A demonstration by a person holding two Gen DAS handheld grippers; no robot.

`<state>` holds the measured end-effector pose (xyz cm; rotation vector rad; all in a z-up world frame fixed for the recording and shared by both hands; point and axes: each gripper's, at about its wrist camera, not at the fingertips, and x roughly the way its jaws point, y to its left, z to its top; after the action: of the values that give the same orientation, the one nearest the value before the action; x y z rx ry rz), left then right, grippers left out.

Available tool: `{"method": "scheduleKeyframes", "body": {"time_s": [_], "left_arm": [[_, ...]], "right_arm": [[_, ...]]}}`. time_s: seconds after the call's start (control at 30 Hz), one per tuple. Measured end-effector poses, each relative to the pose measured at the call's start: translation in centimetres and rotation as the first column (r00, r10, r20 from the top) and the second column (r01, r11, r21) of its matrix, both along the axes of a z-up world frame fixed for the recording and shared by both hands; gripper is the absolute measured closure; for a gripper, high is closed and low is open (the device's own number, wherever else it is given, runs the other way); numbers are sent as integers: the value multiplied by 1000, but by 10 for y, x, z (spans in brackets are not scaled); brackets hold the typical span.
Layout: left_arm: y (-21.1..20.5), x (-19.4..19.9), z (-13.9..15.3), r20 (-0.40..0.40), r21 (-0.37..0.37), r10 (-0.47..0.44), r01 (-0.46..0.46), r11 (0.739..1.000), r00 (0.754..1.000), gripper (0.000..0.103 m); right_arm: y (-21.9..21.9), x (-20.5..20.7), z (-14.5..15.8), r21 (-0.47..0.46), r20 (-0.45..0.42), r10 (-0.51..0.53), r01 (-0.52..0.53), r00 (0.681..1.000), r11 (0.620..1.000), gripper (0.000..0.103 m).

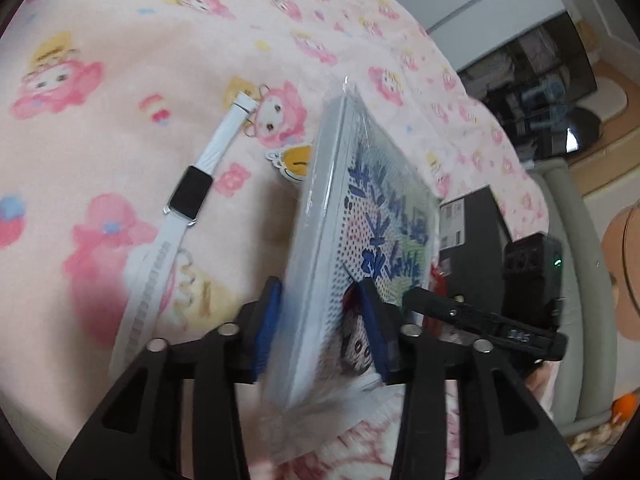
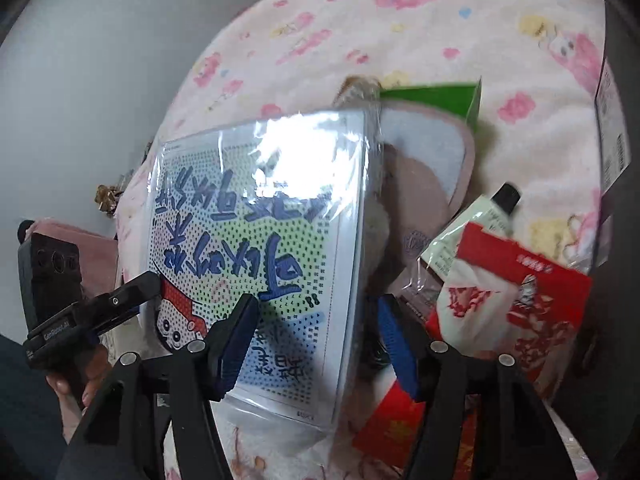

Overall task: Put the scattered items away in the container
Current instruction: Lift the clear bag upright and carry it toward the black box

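Both released: left tongs [image 1: 318, 286], right tongs [image 2: 316, 300] straddle wrapped book [image 1: 360, 200] | watch [image 1: 190, 194] beside | slipper [image 2: 420, 184], red packet [image 2: 520, 300] behind

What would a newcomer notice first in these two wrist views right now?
The plastic-wrapped dotted picture pack, standing on edge between both grippers, fills the middle of each view. On the pink cartoon blanket to its left lies a white smartwatch. In the right wrist view, a red-and-white packet and a small tube sit right of the pack.
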<state>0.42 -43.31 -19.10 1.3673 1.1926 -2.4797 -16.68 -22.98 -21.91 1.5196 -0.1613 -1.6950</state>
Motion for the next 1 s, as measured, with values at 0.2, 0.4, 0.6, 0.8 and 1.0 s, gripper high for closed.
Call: {"method": "scheduleKeyframes", "body": {"time_s": [0.2,0.4,0.6,0.8,1.0], "left_arm": [[20,7,43,-80,-28,-5,3,1000,997,62],[75,1,104,-169,-137,-112,89,987,979,62],[134,-25,128,-219,-129,-214,189,973,952,62],[204,-66,128,-220,-117,-311,291,949,925,62],[261,-125,121,-183,-114,-377,361,926,908,62]], "right_arm": [[19,6,32,-20,-80,-64,63,995,998,58],[79,29,97,-107,-174,-137,120,975,987,60],[147,31,128,-148,-215,-230,202,949,968,60],[221,23,137,-148,-240,-342,314,909,938,60],[293,-3,142,-116,-281,-395,378,875,919,60]]}}
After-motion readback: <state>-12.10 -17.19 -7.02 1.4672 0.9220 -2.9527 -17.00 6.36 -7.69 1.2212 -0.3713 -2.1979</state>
